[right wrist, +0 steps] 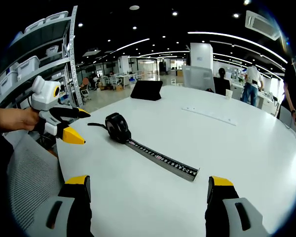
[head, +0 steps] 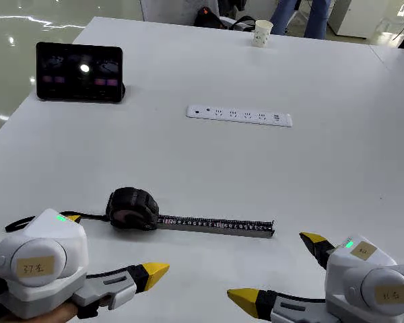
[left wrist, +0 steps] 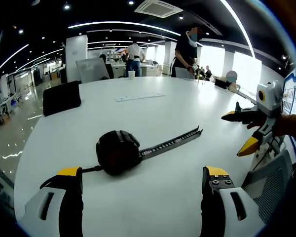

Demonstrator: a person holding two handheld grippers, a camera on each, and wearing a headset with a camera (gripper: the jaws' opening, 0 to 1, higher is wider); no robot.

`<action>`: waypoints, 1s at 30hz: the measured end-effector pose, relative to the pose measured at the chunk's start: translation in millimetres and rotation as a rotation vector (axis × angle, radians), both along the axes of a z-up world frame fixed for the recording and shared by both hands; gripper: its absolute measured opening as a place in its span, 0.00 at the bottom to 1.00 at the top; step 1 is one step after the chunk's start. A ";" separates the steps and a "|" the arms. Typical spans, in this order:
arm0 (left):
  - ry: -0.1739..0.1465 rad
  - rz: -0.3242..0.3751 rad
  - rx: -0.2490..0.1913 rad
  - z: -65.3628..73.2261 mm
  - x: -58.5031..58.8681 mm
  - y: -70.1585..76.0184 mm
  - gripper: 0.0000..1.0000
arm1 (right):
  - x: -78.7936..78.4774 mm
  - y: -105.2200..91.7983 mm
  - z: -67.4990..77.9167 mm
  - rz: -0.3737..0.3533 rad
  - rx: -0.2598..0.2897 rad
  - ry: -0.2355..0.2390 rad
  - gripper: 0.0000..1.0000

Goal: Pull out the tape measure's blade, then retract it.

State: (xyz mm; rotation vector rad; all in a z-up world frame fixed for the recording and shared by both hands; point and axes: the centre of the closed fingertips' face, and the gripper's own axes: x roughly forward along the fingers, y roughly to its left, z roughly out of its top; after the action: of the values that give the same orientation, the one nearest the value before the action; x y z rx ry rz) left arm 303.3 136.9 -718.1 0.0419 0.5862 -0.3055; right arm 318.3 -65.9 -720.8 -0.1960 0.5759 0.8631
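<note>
While both grippers rest at the near edge of the white table (head: 323, 168), you have nothing in hand. Your left gripper (head: 114, 243) sits at the near left with its yellow-tipped jaws spread wide and nothing between them. Your right gripper (head: 277, 267) sits at the near right, its jaws likewise spread wide around bare table.

The tape measure (head: 132, 208) lies between and just beyond the two grippers, apart from both. Its black case sits nearer your left gripper. The blade (head: 215, 225) is drawn out of the case and runs to the right, flat on the table, with its end hook (head: 272, 229) just beyond your right gripper's far jaw. The printed scale is too small to read. A black wrist strap (head: 87, 216) trails left from the case and passes behind the left gripper's body; it may touch that gripper's far jaw, but the head view does not settle this.

Farther off, a dark tablet (head: 79, 71) stands at the far left, a white power strip (head: 239, 115) lies mid-table, and a paper cup (head: 261, 33) stands at the far edge.
</note>
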 end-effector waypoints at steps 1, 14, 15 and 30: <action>0.001 0.001 -0.006 -0.8 -0.4 -0.9 0.99 | 0.2 -0.3 0.4 0.000 0.000 -0.001 0.99; 0.004 0.002 -0.013 -2.9 -1.1 -2.1 0.98 | -1.5 0.4 0.5 0.013 -0.005 0.002 0.99; 0.004 0.004 -0.013 -2.7 -0.7 -1.7 0.98 | -1.6 0.4 0.5 0.014 -0.005 0.002 0.99; 0.014 0.011 -0.013 -3.9 0.6 -1.3 0.97 | -3.9 4.3 0.4 0.049 0.000 -0.001 0.99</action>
State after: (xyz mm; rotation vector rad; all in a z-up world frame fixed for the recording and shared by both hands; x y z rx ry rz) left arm 303.9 135.6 -722.0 0.0239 0.5982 -0.2994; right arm 314.4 -61.6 -720.4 -0.2111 0.5722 0.9106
